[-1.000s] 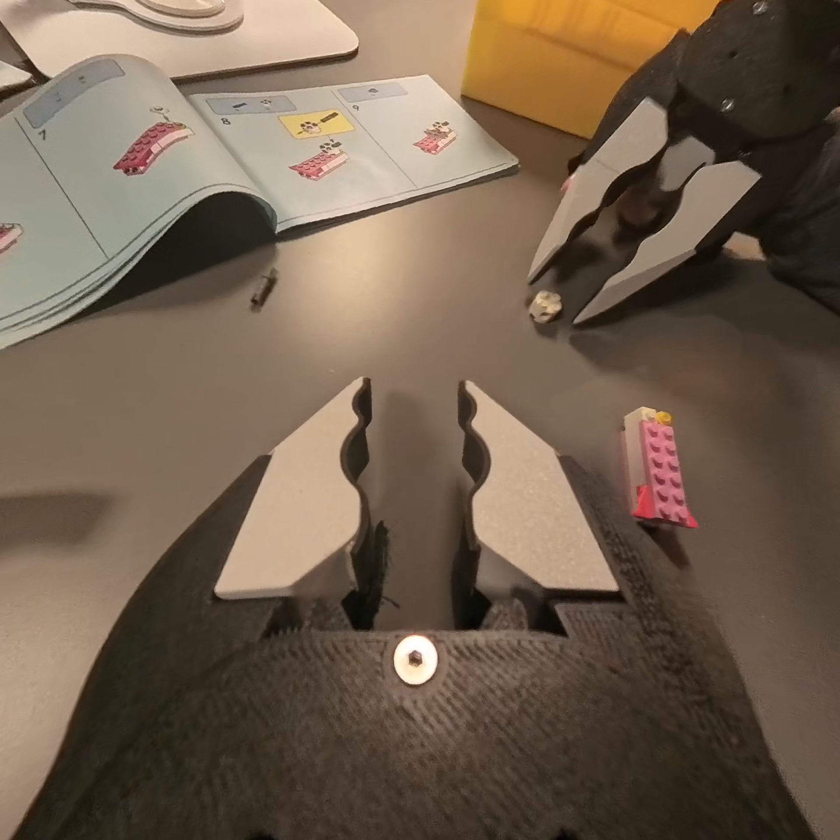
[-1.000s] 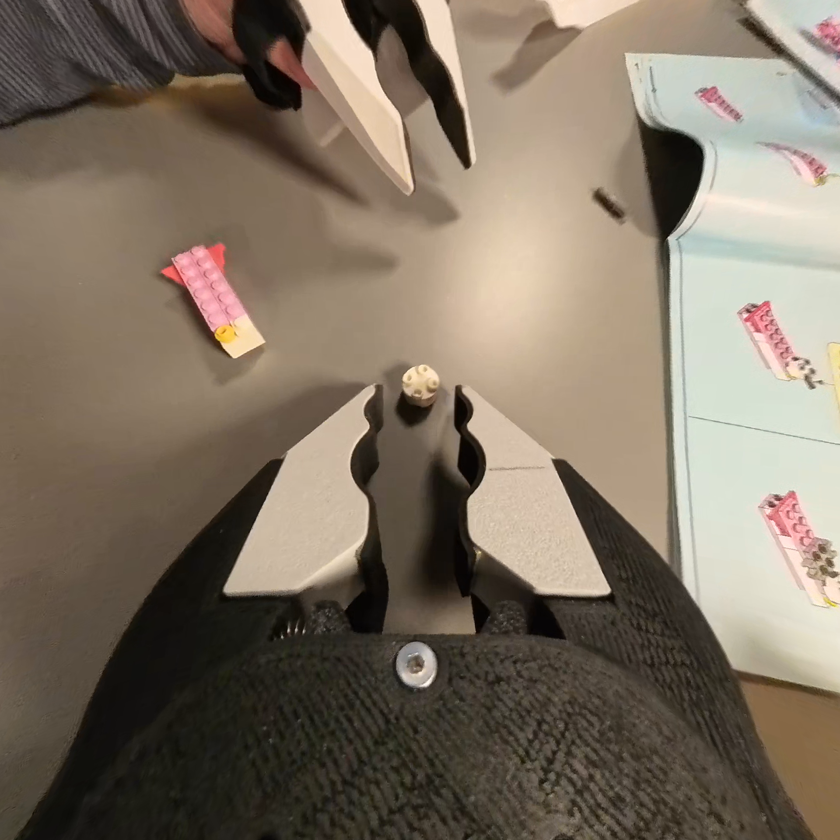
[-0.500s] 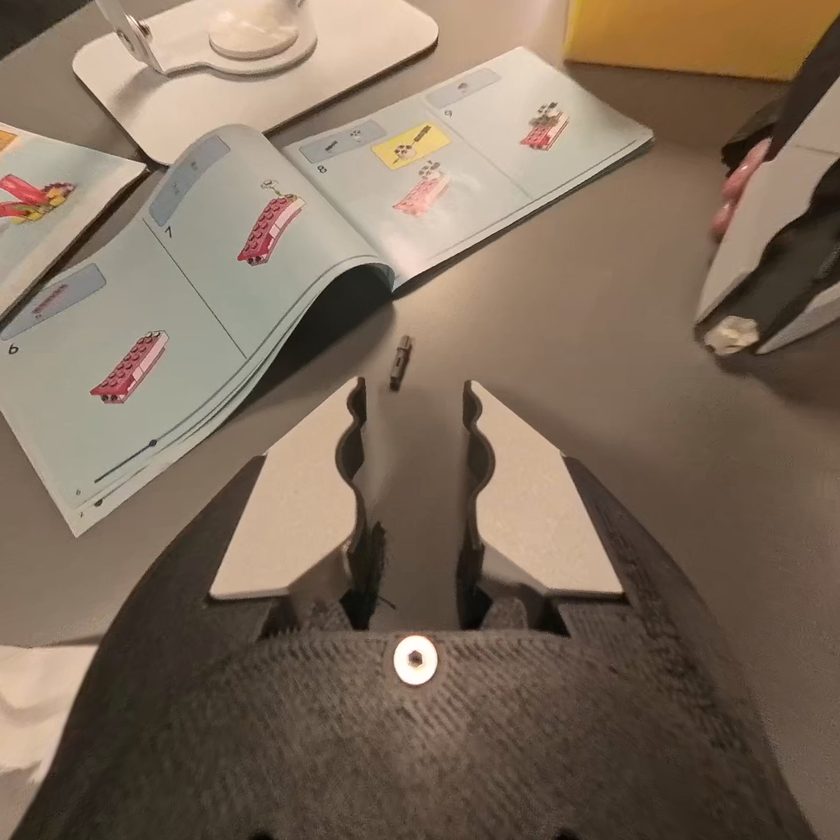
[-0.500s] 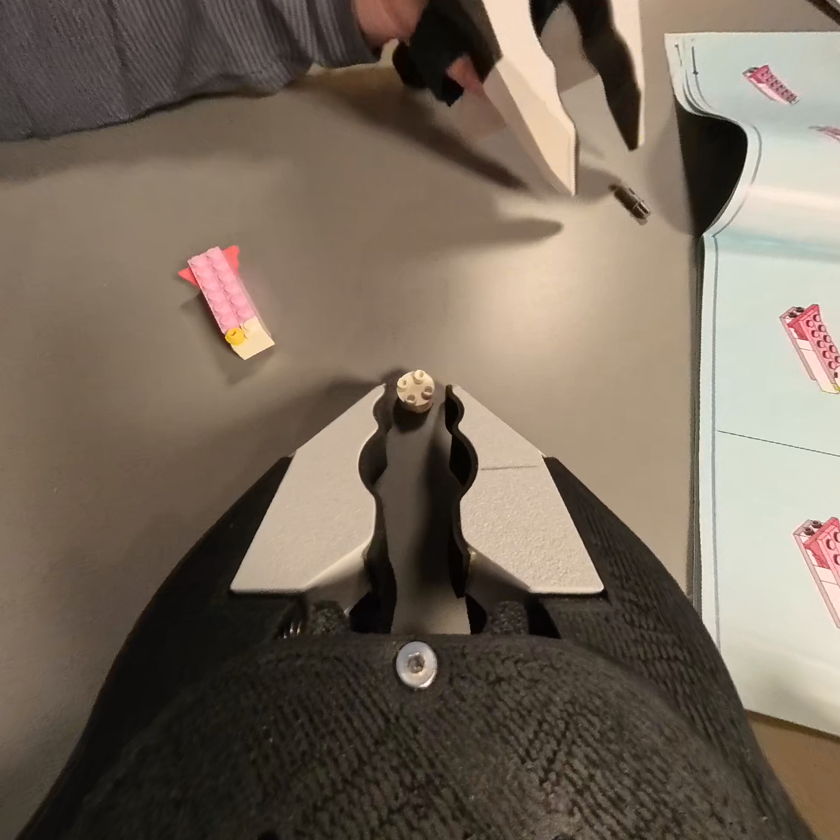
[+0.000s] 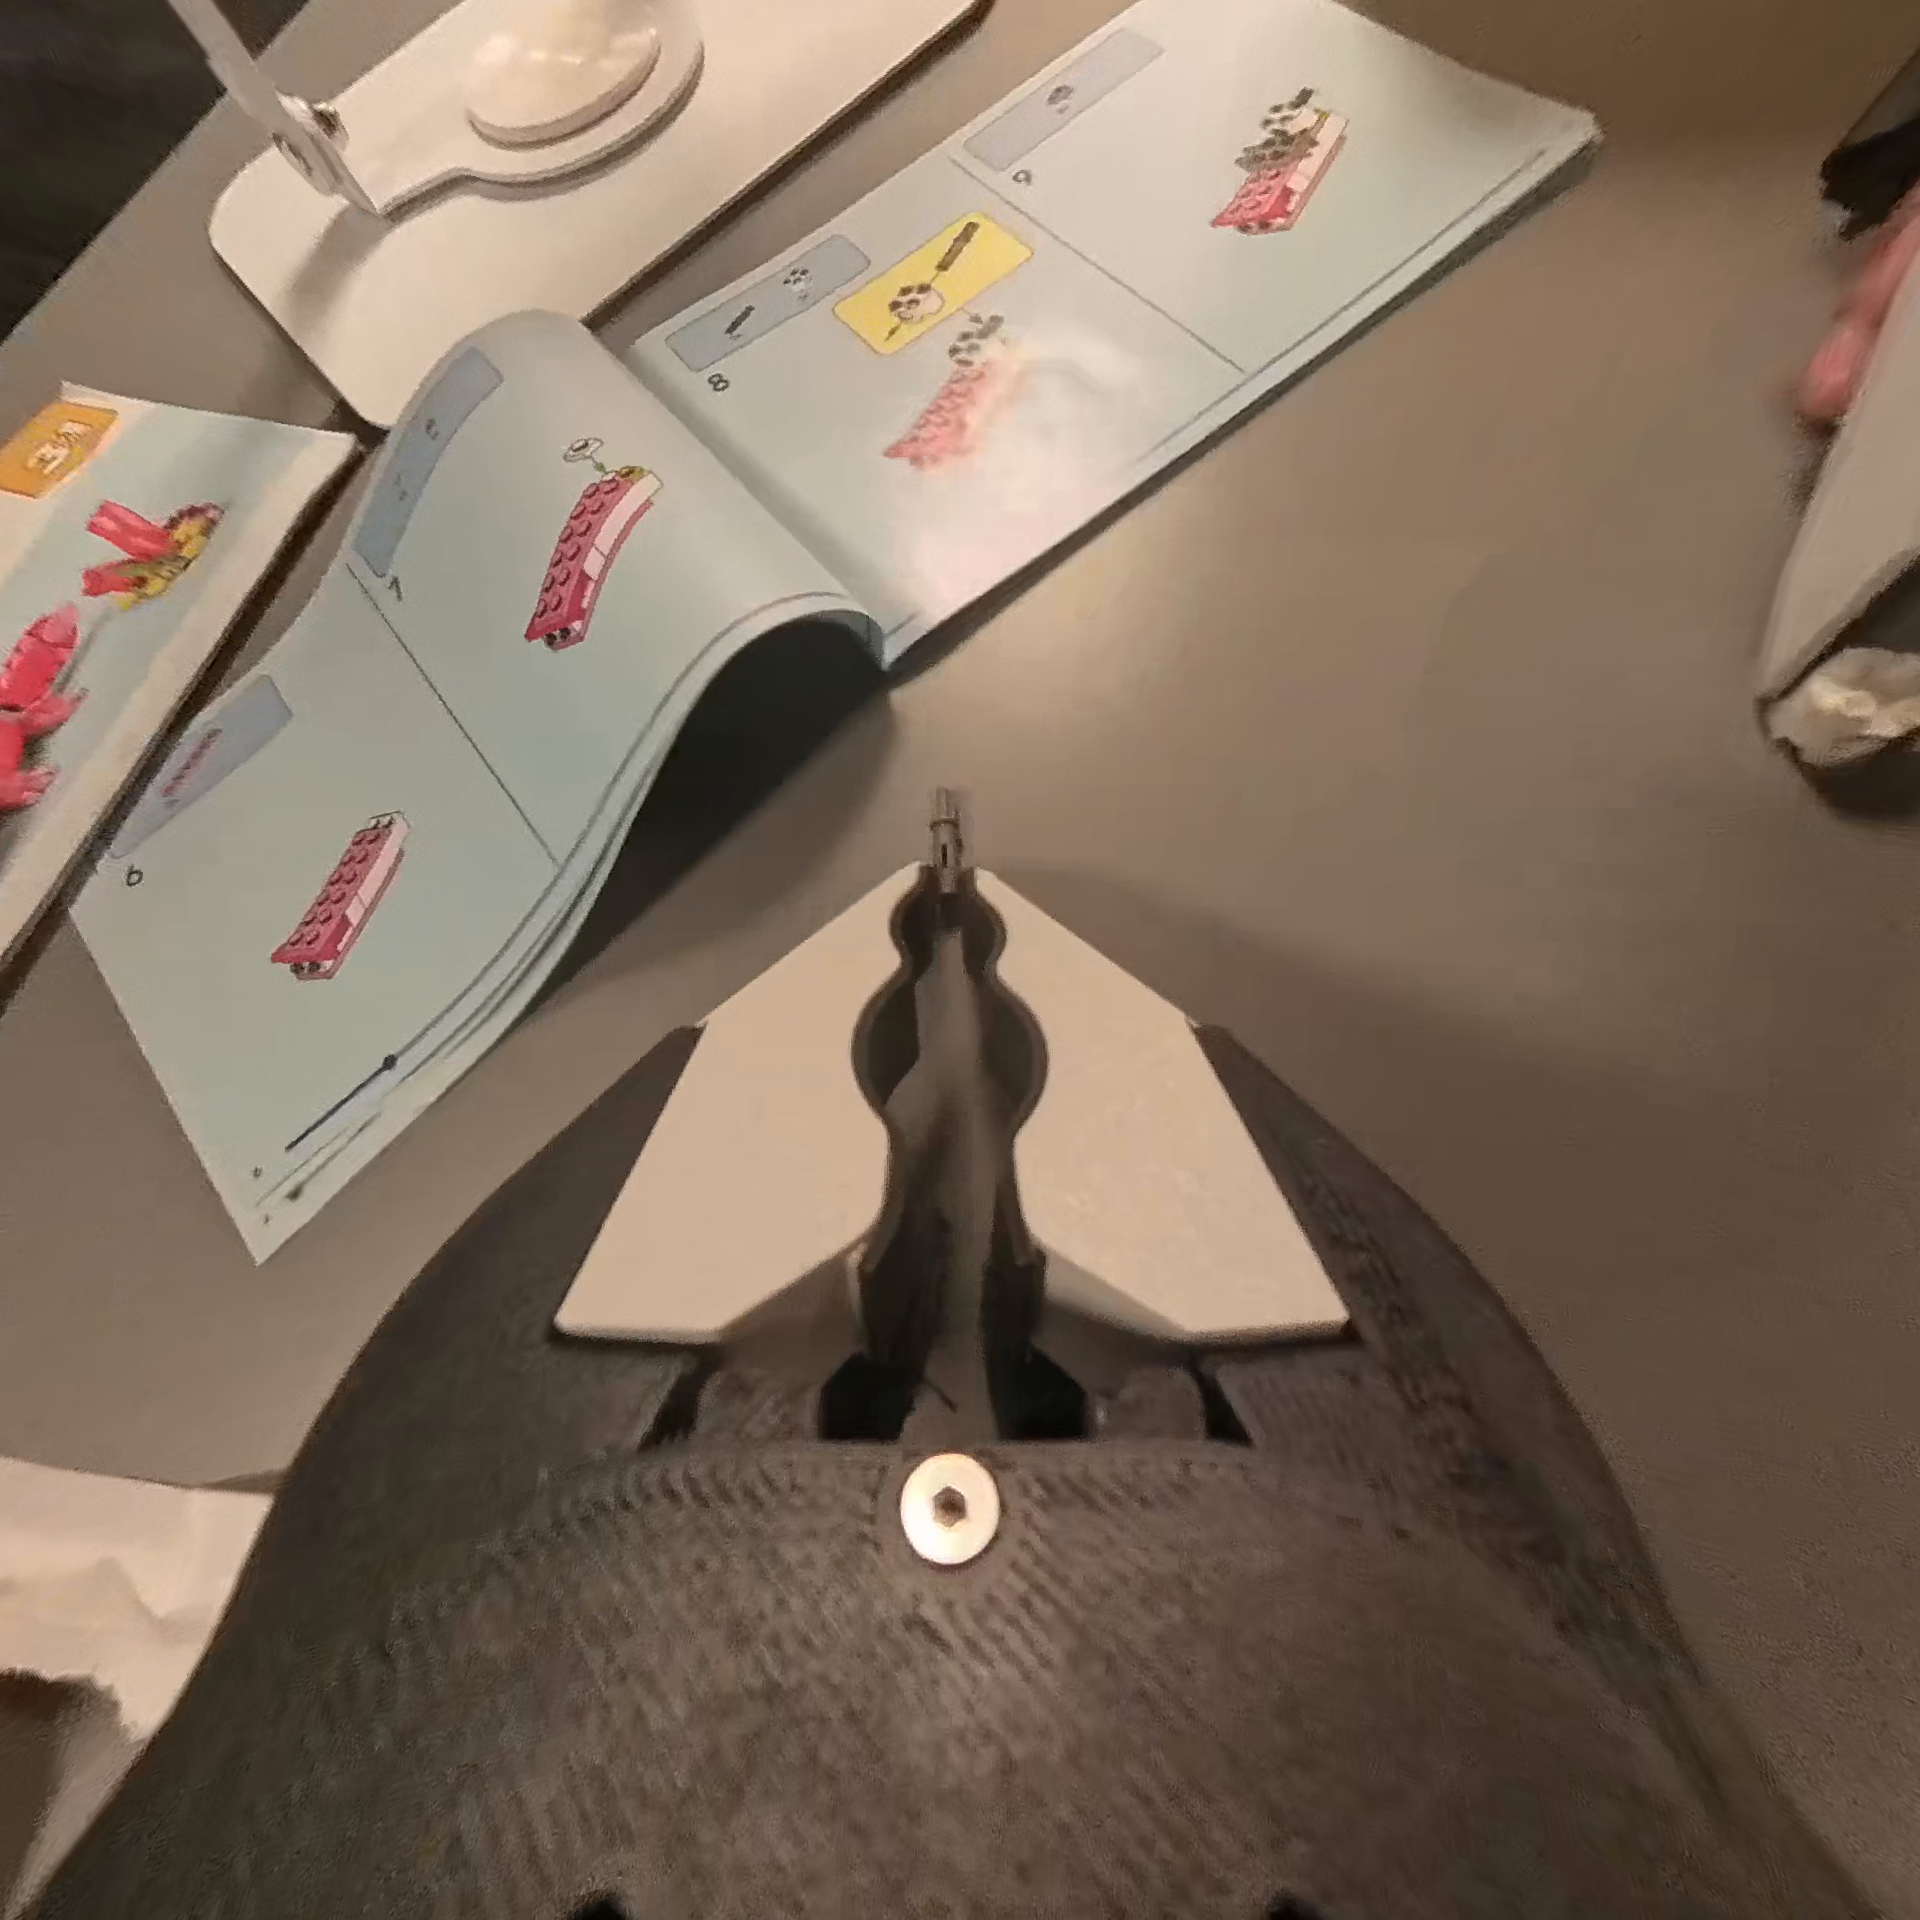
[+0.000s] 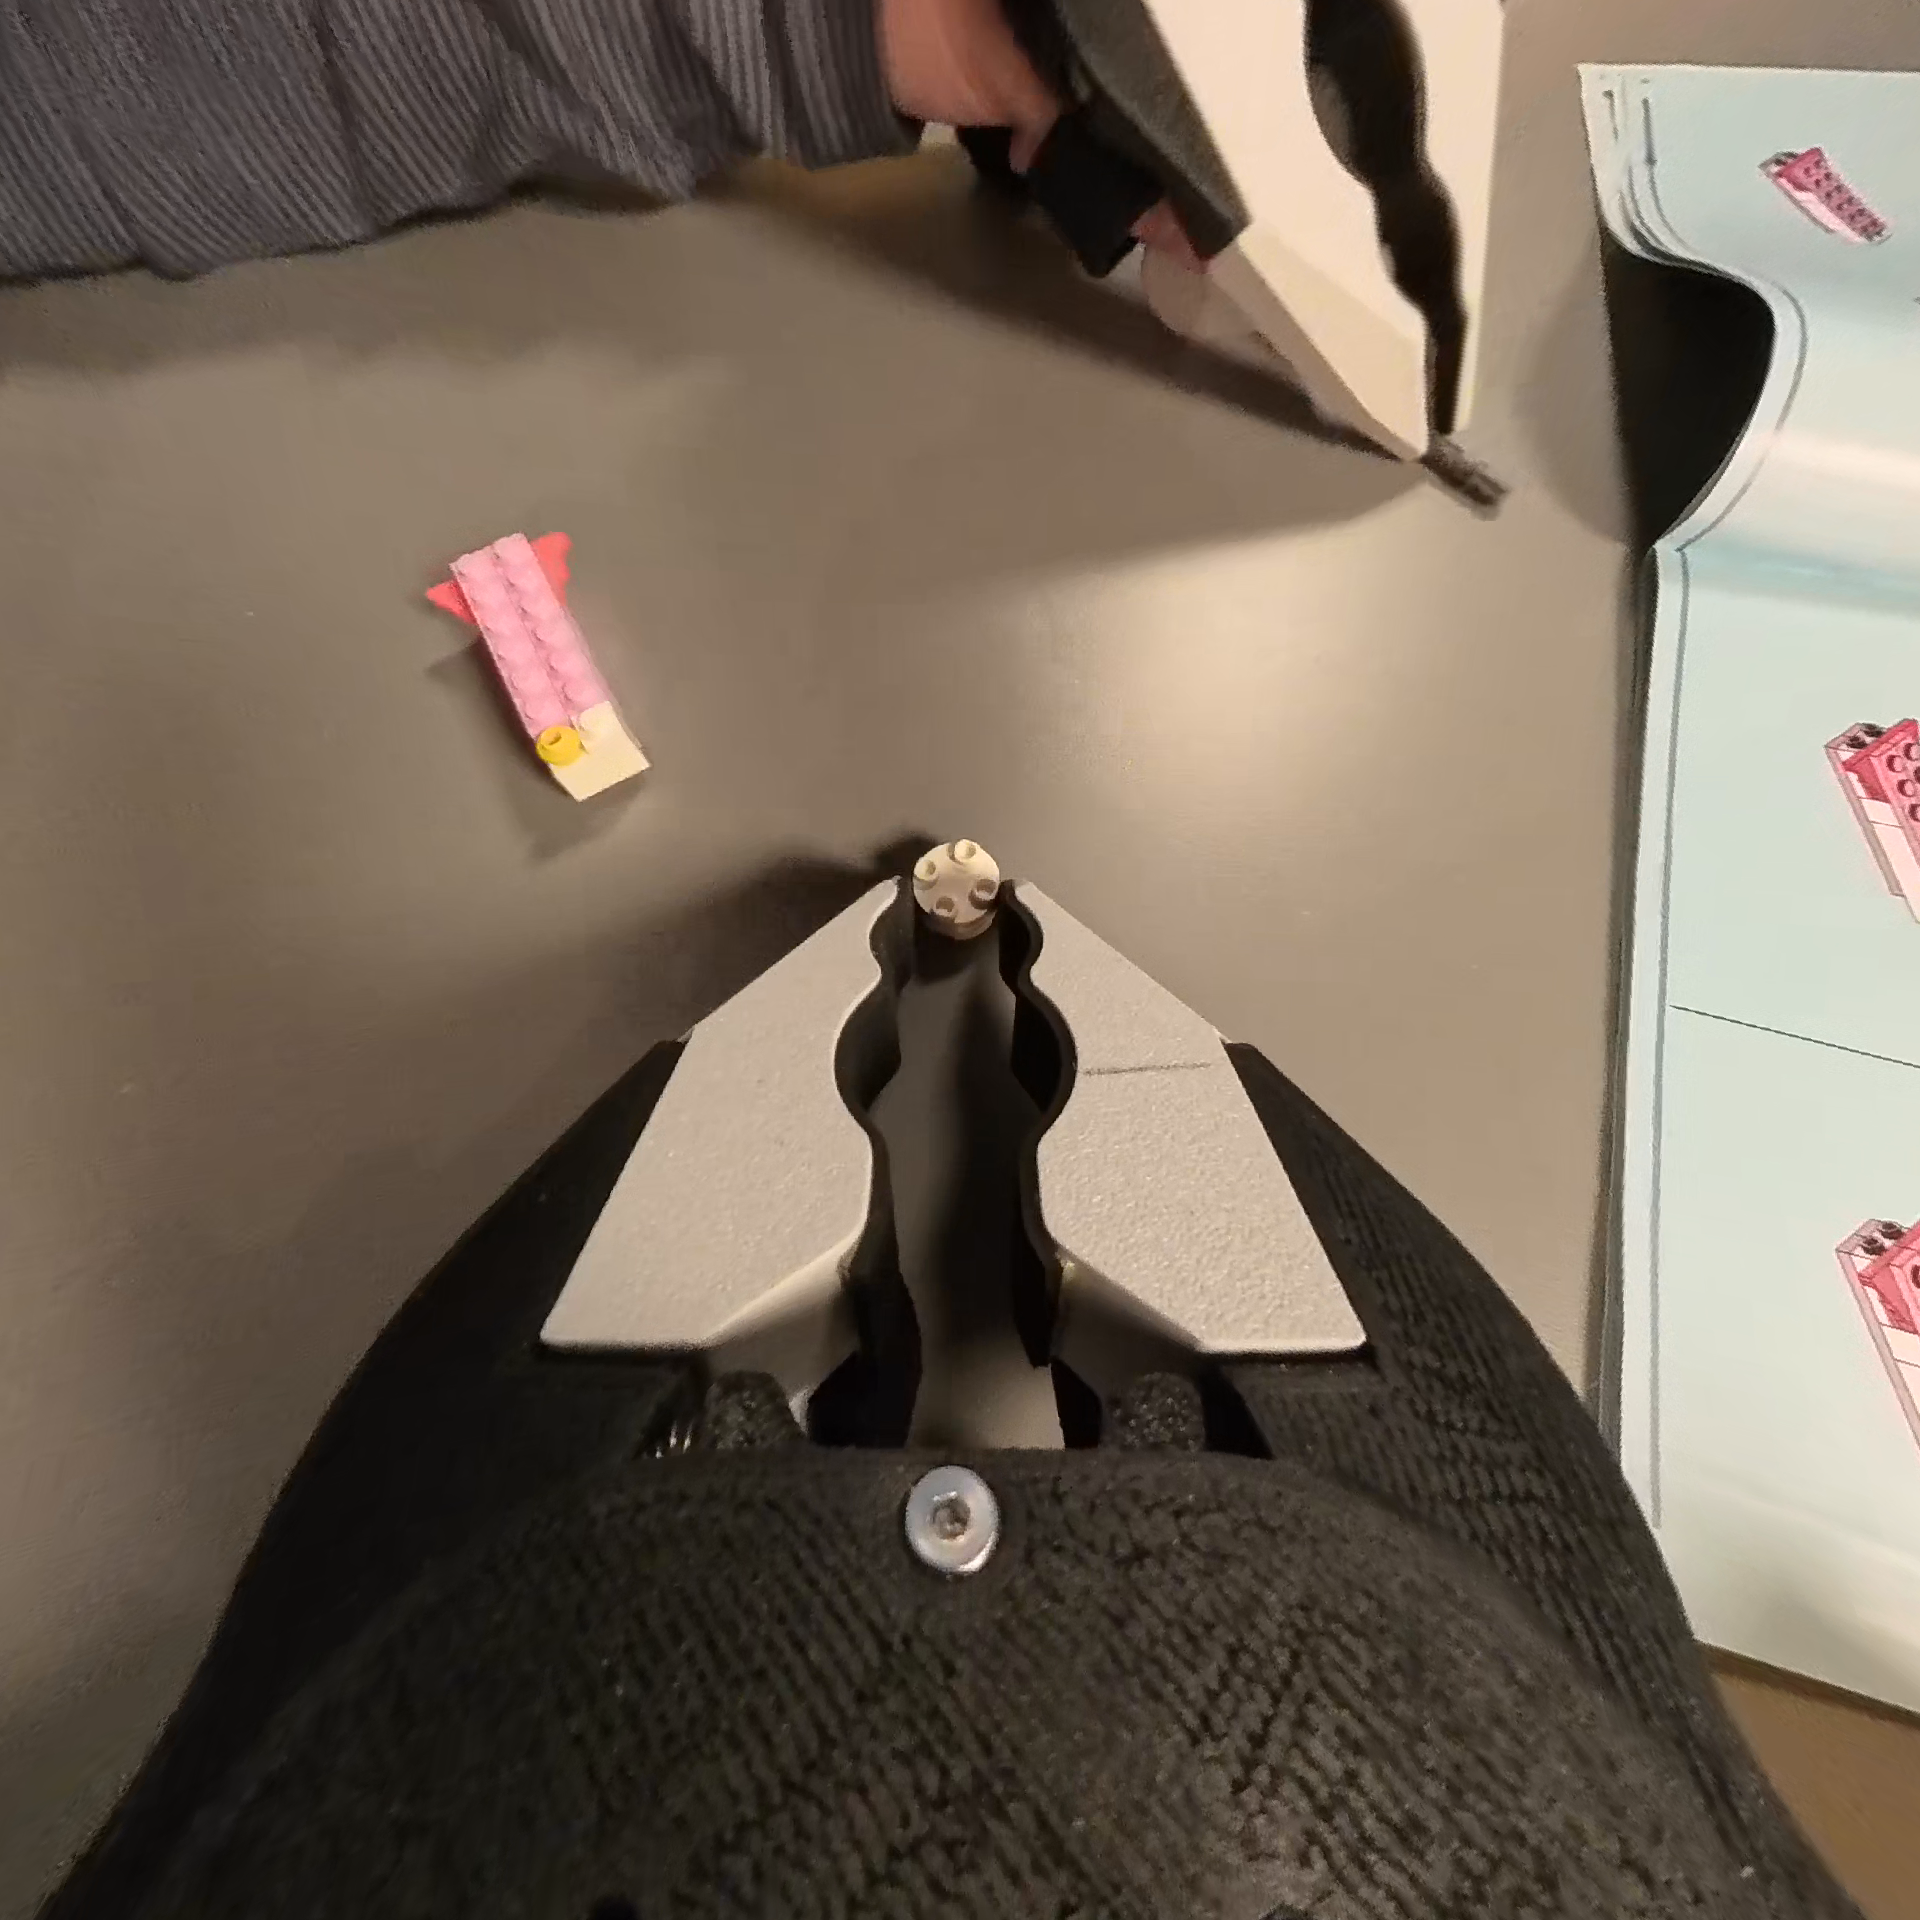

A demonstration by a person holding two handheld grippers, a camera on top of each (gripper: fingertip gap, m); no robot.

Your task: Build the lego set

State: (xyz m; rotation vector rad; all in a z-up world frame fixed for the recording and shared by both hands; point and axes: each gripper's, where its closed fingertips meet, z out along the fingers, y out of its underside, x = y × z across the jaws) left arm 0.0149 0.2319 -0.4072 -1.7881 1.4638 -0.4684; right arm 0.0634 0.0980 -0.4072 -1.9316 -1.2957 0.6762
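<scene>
My left gripper (image 5: 945, 871) is shut on a small dark grey pin (image 5: 944, 831), which sticks out forward past the fingertips, just in front of the open booklet (image 5: 582, 582). The right wrist view shows the same: its tips grip the pin (image 6: 1467, 482) low over the dark table (image 6: 935, 520). My right gripper (image 6: 958, 906) is shut on a small white round studded piece (image 6: 956, 894), pinched at the very tips. That piece also shows in the left wrist view (image 5: 1855, 712) at the right edge. A pink brick assembly (image 6: 535, 660) with a white end and a yellow stud lies on the table to the left.
The light blue instruction booklet (image 6: 1787, 644) lies open along the right. A white flat stand base (image 5: 499, 177) sits behind it. Another leaflet (image 5: 94, 582) lies at the far left and white paper (image 5: 94, 1558) at the near left. A person's grey sleeve (image 6: 312, 125) lies at the top left. The gap from one gripper's tips to the other's is roughly 15 cm.
My left gripper swung toward the booklet, reached the dark pin and shut on it. My right gripper's fingers closed from either side onto the white round piece.
</scene>
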